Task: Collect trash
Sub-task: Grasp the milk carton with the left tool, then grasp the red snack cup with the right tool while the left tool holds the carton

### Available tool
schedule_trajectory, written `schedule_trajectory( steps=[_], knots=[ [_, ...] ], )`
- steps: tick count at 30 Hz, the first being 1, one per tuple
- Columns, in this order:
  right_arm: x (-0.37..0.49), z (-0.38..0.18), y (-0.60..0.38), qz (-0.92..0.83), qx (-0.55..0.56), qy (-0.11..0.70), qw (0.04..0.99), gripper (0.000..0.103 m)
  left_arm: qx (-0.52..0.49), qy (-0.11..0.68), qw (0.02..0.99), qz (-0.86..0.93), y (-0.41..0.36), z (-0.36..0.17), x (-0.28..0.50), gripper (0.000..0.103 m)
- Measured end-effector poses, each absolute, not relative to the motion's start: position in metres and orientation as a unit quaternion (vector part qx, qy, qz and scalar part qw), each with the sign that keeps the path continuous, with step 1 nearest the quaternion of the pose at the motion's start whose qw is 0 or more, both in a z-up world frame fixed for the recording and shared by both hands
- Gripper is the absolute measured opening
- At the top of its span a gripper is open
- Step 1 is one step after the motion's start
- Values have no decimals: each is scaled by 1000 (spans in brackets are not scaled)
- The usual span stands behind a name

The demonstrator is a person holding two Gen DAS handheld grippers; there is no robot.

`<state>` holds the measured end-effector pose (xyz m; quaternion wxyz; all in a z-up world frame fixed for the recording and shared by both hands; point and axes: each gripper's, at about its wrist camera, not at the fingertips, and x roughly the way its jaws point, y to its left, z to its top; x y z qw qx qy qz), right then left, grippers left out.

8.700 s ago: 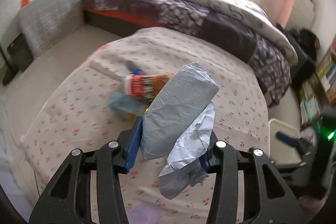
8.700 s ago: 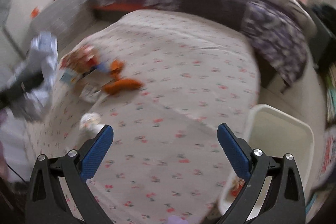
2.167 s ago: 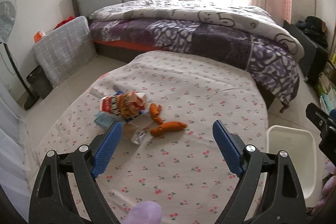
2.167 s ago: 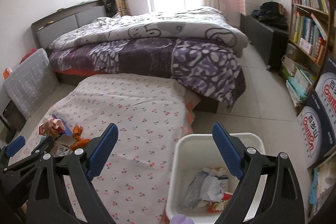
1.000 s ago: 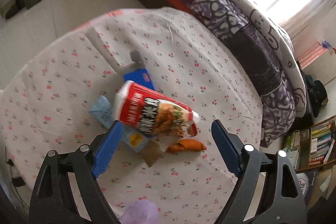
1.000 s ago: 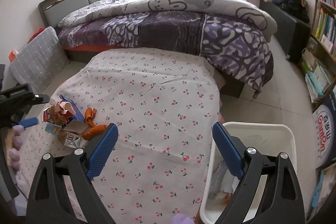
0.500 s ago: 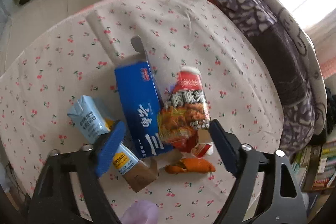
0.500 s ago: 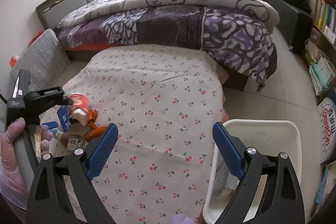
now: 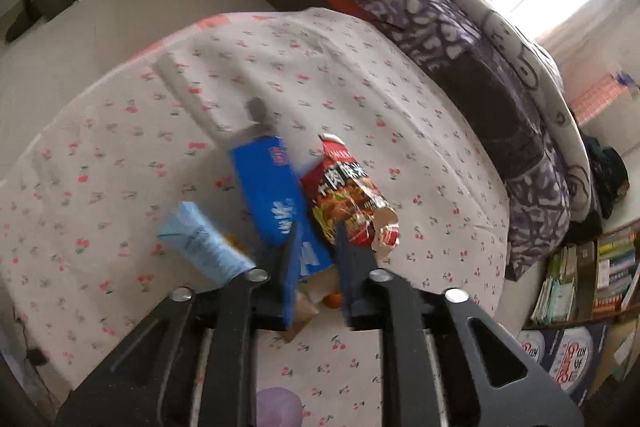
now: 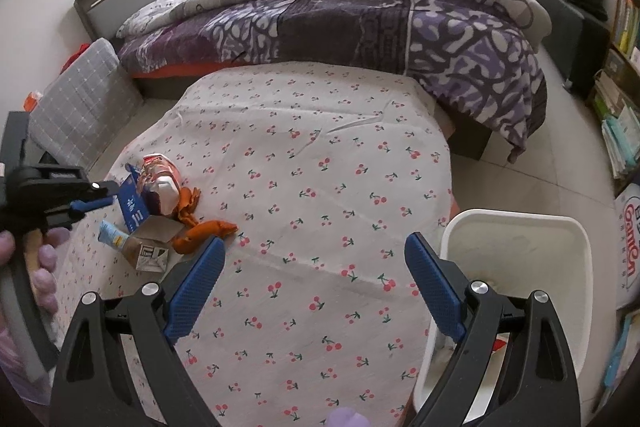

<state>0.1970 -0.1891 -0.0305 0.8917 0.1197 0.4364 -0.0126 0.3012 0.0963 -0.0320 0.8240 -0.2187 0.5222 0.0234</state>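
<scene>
Left wrist view: your left gripper (image 9: 316, 247) is clenched on the blue box (image 9: 272, 199), barely at its near end beside the red snack bag (image 9: 348, 203), so it may slip out on the way to the white bin (image 10: 516, 247) at far right, while your right gripper (image 10: 316, 279) hangs released.

Wrappers (image 10: 160, 203) on cloth (image 10: 320, 187), bin (image 10: 516, 259) right.

Left gripper (image 9: 316, 259) pinching blue box (image 9: 272, 199) beside red snack bag (image 9: 348, 203).

Left wrist cam: looks steeply down, close over the trash pile (image 9: 304, 211) on the cherry-print cloth (image 9: 120, 155). Right wrist cam: higher, farther back, faces across the cloth toward the bed (image 10: 360, 11) — white bin (image 10: 576, 247) at lower right. Shared: pile, cloth, bed.
</scene>
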Motion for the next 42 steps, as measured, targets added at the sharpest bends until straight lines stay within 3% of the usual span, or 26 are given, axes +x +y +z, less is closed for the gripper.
schedule_trajectory(
  steps=[1, 2, 14, 17, 19, 20, 26, 33, 42],
  knots=[
    [197, -30, -189, -13, 119, 436, 892, 89, -230, 526, 817, 45, 105, -33, 296, 58],
    [197, -30, -189, -12, 118, 436, 892, 89, -242, 528, 812, 55, 111, -35, 294, 62],
    [200, -31, -186, -6, 107, 443, 890, 89, -376, 588, 713, 68, 131, -104, 296, 62],
    [203, -33, -189, -8, 116, 447, 887, 89, -410, 585, 698, 57, 134, -112, 290, 50],
    [205, -36, -188, -1, 125, 451, 884, 89, -416, 572, 705, 53, 141, -105, 284, 28],
    [206, -37, -187, 3, 127, 452, 883, 89, -410, 566, 713, 53, 147, -100, 281, 25],
    [219, -43, -150, 72, 115, 459, 878, 89, -342, 532, 773, 52, 177, -62, 260, 24],
    [296, -29, -78, 166, 107, 477, 856, 89, -247, 491, 834, 47, 194, -17, 233, 24],
    [359, -81, -8, 191, 63, 534, 821, 88, -250, 451, 856, 40, 214, 14, 222, 24]
  ],
)
